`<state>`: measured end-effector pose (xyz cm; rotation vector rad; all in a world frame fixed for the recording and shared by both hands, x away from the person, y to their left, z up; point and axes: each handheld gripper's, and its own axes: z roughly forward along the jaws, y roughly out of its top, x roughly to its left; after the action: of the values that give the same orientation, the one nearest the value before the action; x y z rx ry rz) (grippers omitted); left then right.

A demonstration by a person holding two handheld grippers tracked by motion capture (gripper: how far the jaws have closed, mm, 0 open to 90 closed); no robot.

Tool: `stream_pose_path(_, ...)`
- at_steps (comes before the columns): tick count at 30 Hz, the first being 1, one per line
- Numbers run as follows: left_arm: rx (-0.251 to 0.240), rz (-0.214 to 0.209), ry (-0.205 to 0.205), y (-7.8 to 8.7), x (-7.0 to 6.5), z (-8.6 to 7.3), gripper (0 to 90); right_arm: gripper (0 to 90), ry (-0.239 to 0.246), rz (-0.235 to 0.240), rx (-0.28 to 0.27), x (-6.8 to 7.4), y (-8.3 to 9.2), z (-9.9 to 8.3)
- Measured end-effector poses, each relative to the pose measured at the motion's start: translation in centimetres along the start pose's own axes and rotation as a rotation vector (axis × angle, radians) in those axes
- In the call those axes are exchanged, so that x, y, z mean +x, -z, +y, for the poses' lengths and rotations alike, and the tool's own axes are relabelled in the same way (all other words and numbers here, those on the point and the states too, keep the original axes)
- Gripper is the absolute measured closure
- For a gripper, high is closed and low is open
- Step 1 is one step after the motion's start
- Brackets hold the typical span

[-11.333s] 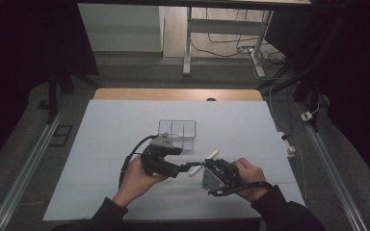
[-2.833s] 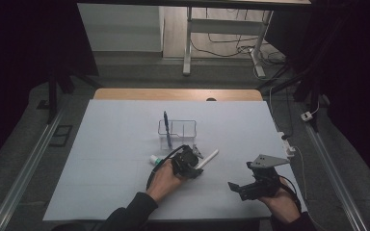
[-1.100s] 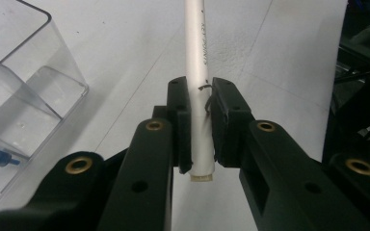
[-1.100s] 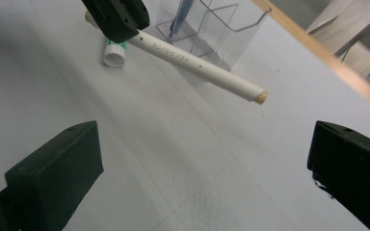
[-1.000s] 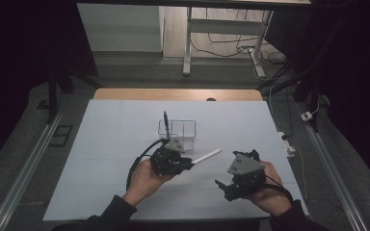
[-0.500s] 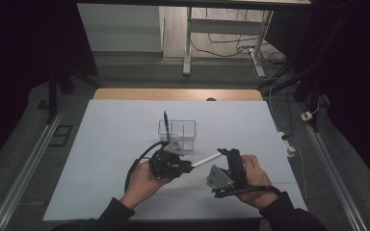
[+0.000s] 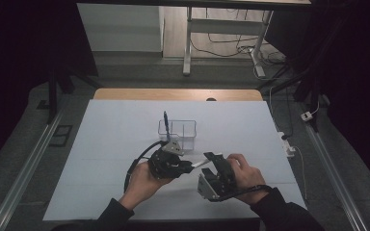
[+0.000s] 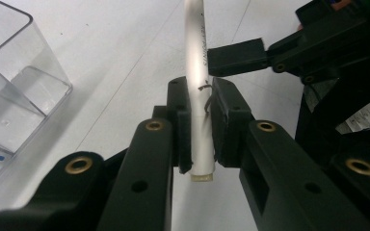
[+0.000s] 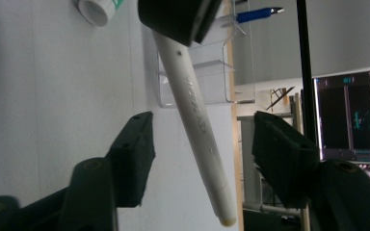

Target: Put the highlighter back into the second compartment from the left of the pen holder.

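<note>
Right gripper (image 7: pixel 211 159) moved in, jaws closing, not yet touching white pen (image 8: pixel 197 72); left gripper (image 8: pixel 200 122) clamps it, pointing rightward.

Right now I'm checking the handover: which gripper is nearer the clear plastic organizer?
Left. The left gripper, clamped on the white pen, sits just in front of the clear organizer. The right gripper is farther off to its right, jaws around the pen's free end.

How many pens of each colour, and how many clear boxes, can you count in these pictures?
White plastic pen: 1
Blue pen: 1
Clear plastic box: 1
Total: 3
</note>
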<state>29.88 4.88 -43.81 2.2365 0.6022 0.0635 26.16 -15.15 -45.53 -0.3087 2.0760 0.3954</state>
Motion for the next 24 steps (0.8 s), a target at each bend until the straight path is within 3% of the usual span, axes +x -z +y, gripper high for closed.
stream_pose_path(3, -0.005, -0.003, 0.0, 0.07, -0.02, 0.03, 78.2, 50.6, 0.015, -0.005, -0.005, 0.28, -0.17, 0.32)
stream_pose_path(5, -0.008, -0.001, 0.001, 0.13, -0.04, 0.04, 78.2, 58.9, 0.05, 0.001, -0.008, 0.2, -0.27, 0.47)
stream_pose_path(10, -0.012, 0.0, 0.002, 0.2, 0.08, 0.01, 78.1, 73.0, 0.067, 0.011, -0.007, 0.22, -0.34, 0.67)
stream_pose_path(15, -0.032, -0.014, 0.012, 0.35, 0.39, -0.12, 77.8, 78.1, 0.122, 0.023, 0.005, 0.38, -0.48, 0.74)
stream_pose_path(19, -0.056, -0.015, 0.005, 0.45, 0.47, -0.26, 76.1, 78.4, 0.116, 0.026, -0.003, 0.24, -0.47, 0.75)
stream_pose_path(24, -0.067, 0.013, 0.021, 0.94, 0.72, -0.26, 60.2, 78.5, 0.093, 0.036, 0.001, -0.02, -0.42, 0.63)
